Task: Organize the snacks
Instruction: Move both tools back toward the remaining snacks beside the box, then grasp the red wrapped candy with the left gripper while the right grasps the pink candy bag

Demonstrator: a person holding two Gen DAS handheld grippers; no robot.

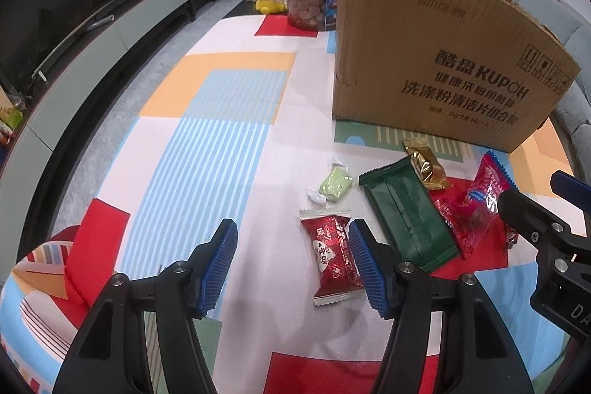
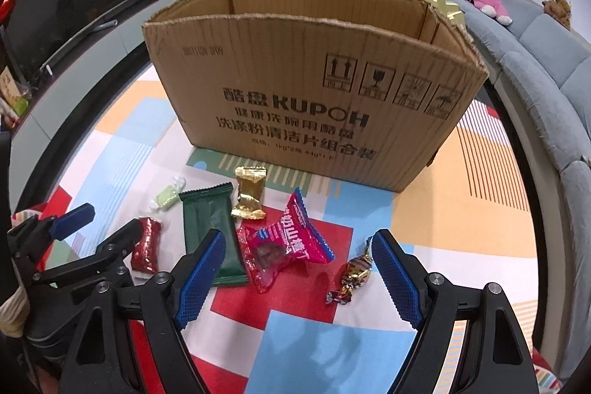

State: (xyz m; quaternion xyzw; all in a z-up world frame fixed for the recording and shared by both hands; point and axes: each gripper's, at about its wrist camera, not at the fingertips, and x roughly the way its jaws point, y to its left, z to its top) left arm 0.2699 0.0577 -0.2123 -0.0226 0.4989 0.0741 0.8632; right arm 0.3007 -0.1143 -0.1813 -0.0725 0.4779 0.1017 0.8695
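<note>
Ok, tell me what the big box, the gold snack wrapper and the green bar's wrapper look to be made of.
Box: brown corrugated cardboard, matte, with ribbed lines and torn, frayed edges.
Gold snack wrapper: apparently metallised foil or film, shiny, crinkled, mirror-like glints.
Green bar wrapper: probably plastic film, fairly matte, with serrated sealed ends.

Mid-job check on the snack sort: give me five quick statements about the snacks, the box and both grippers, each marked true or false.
1. The left gripper is open and holds nothing. True.
2. The dark green packet lies inside the cardboard box. False: it lies on the tablecloth in front of the box.
3. The gold packet lies between the green packet and the box. True.
4. The right gripper is shut on the pink packet. False: its jaws stand open, clear of it.
5. The twist-wrapped candy lies left of the green packet. False: it lies far right, by the right gripper's right finger.
</note>
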